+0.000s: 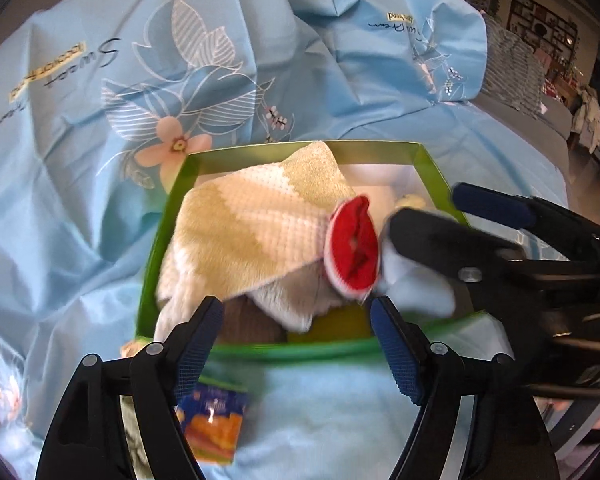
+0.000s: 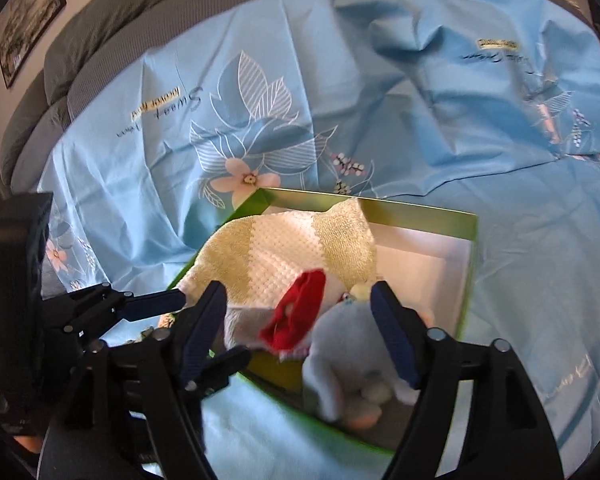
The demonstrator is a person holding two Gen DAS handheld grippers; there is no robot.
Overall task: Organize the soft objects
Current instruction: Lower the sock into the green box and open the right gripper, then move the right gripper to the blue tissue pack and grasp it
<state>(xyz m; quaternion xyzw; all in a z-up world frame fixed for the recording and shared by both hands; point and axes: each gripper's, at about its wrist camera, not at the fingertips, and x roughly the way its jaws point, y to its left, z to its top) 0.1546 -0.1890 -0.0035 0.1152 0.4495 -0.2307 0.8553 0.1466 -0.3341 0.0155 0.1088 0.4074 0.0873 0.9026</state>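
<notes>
A green box (image 1: 300,148) (image 2: 420,216) sits on the blue bedsheet. In it lies a cream and white towel (image 1: 256,220) (image 2: 276,252), with a red and white sock (image 1: 354,240) (image 2: 296,312) on its right end. A pale blue plush toy (image 1: 416,284) (image 2: 348,376) lies in the box's right part. My left gripper (image 1: 296,344) (image 2: 204,326) is open and empty at the box's near rim. My right gripper (image 2: 298,336) (image 1: 424,204) is open, with the plush and sock between its fingers.
A small printed snack packet (image 1: 214,424) lies on the sheet just in front of the box. The floral blue sheet (image 1: 80,184) covers the bed all around. A grey headboard cushion (image 2: 100,32) stands behind. Shelves (image 1: 540,24) stand at the far right.
</notes>
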